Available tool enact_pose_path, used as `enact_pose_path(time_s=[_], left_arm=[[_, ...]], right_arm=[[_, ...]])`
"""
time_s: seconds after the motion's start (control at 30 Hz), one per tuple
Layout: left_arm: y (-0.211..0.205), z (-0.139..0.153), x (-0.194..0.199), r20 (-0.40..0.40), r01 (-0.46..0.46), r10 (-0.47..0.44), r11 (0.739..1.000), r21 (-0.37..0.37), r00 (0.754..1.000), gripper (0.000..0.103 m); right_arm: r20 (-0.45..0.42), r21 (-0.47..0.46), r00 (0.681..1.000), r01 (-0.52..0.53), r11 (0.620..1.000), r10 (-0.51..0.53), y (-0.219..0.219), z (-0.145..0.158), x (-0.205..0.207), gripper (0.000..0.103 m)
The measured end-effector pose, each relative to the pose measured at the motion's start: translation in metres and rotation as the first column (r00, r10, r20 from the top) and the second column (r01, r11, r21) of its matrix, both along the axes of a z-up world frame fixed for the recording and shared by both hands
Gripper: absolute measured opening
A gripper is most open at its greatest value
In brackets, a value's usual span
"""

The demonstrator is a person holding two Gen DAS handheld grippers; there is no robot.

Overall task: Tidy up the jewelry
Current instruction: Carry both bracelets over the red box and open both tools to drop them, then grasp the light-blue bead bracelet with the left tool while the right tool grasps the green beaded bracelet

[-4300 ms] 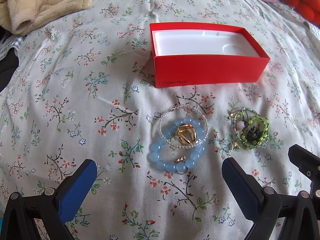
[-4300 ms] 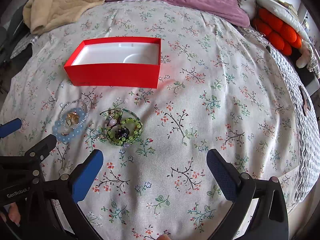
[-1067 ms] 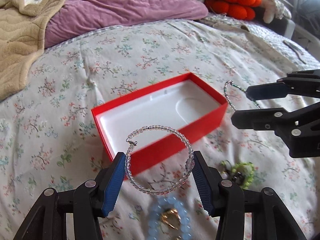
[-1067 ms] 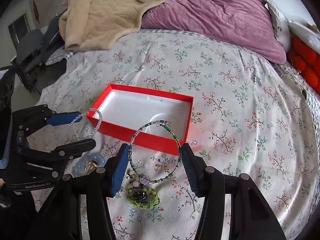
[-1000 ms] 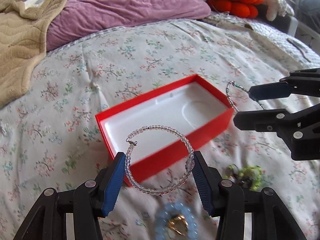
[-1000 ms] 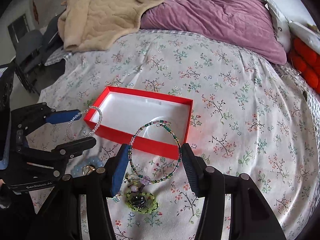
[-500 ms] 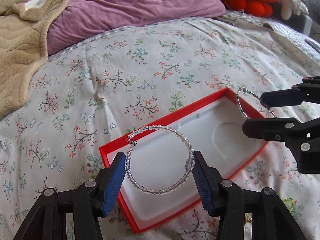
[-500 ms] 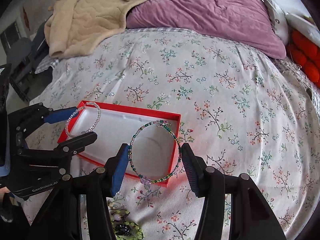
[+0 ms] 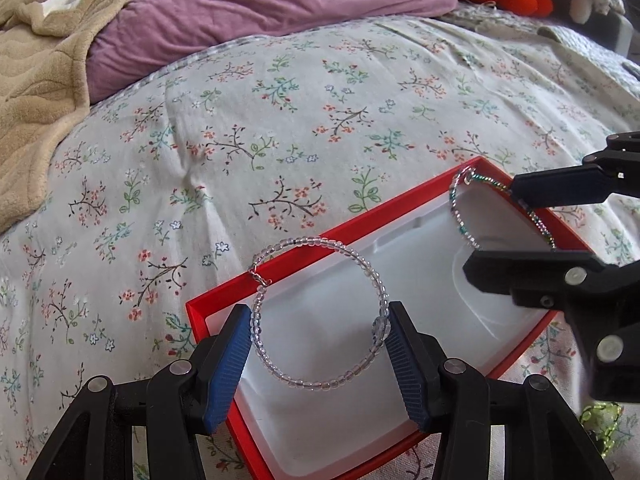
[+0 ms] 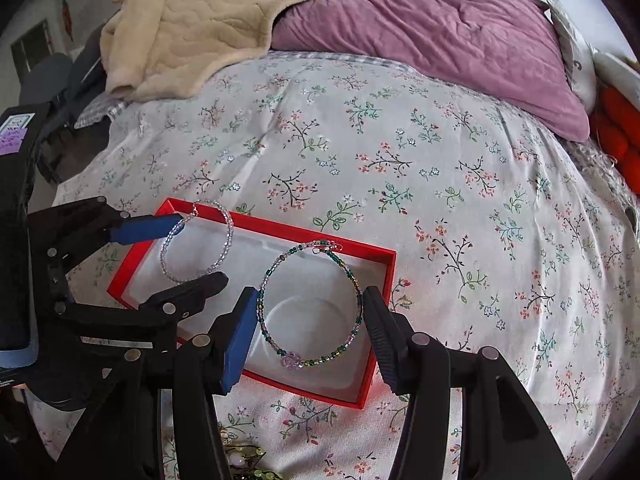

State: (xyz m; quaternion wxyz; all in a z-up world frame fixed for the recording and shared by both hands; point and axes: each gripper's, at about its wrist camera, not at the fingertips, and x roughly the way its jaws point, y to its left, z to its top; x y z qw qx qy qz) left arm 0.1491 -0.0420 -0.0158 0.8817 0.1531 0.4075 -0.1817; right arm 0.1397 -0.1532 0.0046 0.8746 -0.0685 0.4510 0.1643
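Floral-printed bedding is seen beneath everything, with a purple pillow and a beige blanket at the far side. Between the blue pads of the left gripper a clear beaded hoop bracelet is pinched across its width, the ring held upright and open toward the camera. A green-and-pink beaded hoop bracelet is clamped the same way in the right gripper. Both rings are held directly above the white liner of the open red rectangular cardboard box, the clear one over its left half, the green one over the right half with the round recess. The box's long axis runs left to right. Each bracelet appears set to be released straight down from where it hangs. More jewelry is left on the bedding nearer than the box.
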Motion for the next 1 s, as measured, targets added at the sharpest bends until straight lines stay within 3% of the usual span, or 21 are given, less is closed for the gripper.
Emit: enact_pose_path(time_s=[0.2, 0.37, 0.5, 0.63, 1.0], left_arm=[[0.0, 0.001, 0.0, -0.004, -0.006, 0.006, 1.0, 0.001, 1.0, 0.061], [-0.001, 0.004, -0.003, 0.008, 0.004, -0.004, 1.0, 0.016, 1.0, 0.07], [0.0, 0.008, -0.007, 0.022, 0.003, -0.003, 1.0, 0.023, 1.0, 0.074], [0.001, 0.014, -0.012, 0.041, -0.007, 0.006, 0.999, 0.037, 0.999, 0.082], [0.01, 0.028, -0.04, 0.056, -0.026, 0.023, 0.998, 0.05, 0.998, 0.086]], right_arm=[[-0.002, -0.01, 1.0, -0.004, 1.0, 0.004, 0.001, -0.003, 0.0, 0.058], [0.007, 0.0, 1.0, -0.003, 1.0, 0.003, -0.001, 0.001, -0.002, 0.064], [0.033, 0.019, 0.999, -0.005, 1.0, 0.004, -0.002, 0.01, -0.008, 0.074], [0.042, 0.028, 0.999, -0.004, 1.0, 0.003, -0.003, 0.016, -0.013, 0.075], [0.052, 0.054, 0.998, 0.029, 0.998, -0.031, -0.014, 0.033, -0.033, 0.075]])
